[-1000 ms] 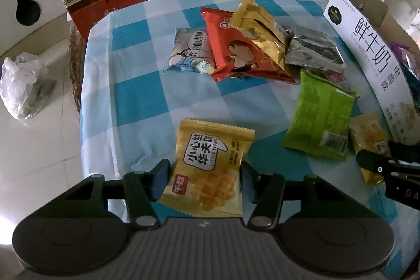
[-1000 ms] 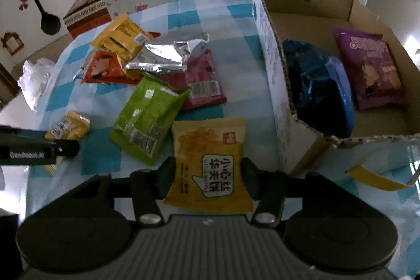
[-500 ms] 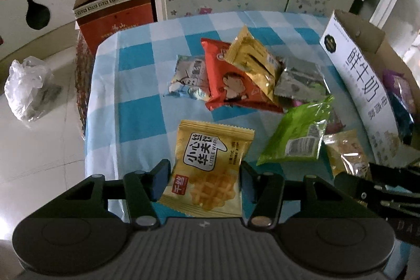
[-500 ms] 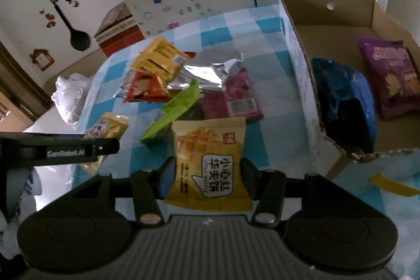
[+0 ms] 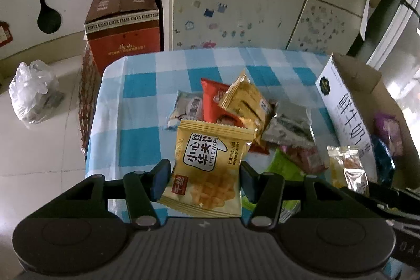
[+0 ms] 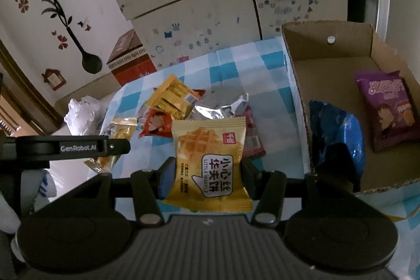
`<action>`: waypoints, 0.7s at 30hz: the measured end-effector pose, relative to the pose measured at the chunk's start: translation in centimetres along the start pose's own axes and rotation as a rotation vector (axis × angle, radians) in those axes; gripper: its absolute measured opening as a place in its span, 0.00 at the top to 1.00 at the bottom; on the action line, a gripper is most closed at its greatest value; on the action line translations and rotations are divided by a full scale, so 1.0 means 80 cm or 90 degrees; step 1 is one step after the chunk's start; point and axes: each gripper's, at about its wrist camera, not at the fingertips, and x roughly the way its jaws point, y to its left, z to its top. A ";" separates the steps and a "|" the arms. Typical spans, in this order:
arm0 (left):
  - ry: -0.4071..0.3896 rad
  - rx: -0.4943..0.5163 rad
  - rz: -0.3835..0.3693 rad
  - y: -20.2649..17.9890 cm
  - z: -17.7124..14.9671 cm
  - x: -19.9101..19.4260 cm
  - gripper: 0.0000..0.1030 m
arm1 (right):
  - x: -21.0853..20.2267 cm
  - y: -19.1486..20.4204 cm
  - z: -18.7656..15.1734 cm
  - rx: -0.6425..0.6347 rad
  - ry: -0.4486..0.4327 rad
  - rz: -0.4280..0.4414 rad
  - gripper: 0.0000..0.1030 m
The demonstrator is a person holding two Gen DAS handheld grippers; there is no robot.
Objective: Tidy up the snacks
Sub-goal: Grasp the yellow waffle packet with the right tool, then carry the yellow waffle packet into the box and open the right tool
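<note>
My left gripper (image 5: 203, 179) is shut on a yellow waffle packet (image 5: 207, 164), held above the blue checked tablecloth (image 5: 139, 146). My right gripper (image 6: 206, 176) is shut on a second yellow waffle packet (image 6: 210, 164), also lifted off the cloth. A heap of snack packets lies mid-table: a gold packet (image 5: 246, 102), a red packet (image 5: 214, 100), a silver packet (image 6: 218, 109) and a green packet (image 5: 282, 167). The open cardboard box (image 6: 296, 85) stands to the right with a blue bag (image 6: 338, 133) and a purple bag (image 6: 388, 106) inside. In the right wrist view the left gripper's finger (image 6: 78, 147) reaches in from the left.
A brown and red carton (image 5: 123, 30) stands on the floor beyond the table's far left corner. A white plastic bag (image 5: 31, 93) lies on the floor tiles. A stickered cabinet (image 5: 236, 17) rises behind the table. The box wall (image 5: 346, 117) bounds the table's right side.
Both grippers have risen with their waffle packets, so the table and snack heap look smaller and lower. The green packet was tipped up and shifted.
</note>
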 end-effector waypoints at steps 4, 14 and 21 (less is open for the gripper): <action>-0.010 -0.005 -0.003 -0.007 0.004 -0.003 0.40 | -0.007 -0.001 0.007 0.001 -0.011 0.007 0.48; -0.034 -0.011 -0.019 -0.031 0.017 -0.010 0.40 | -0.027 -0.015 0.026 0.010 -0.038 -0.007 0.48; -0.054 0.008 -0.038 -0.057 0.021 -0.014 0.40 | -0.043 -0.040 0.042 0.042 -0.060 -0.031 0.48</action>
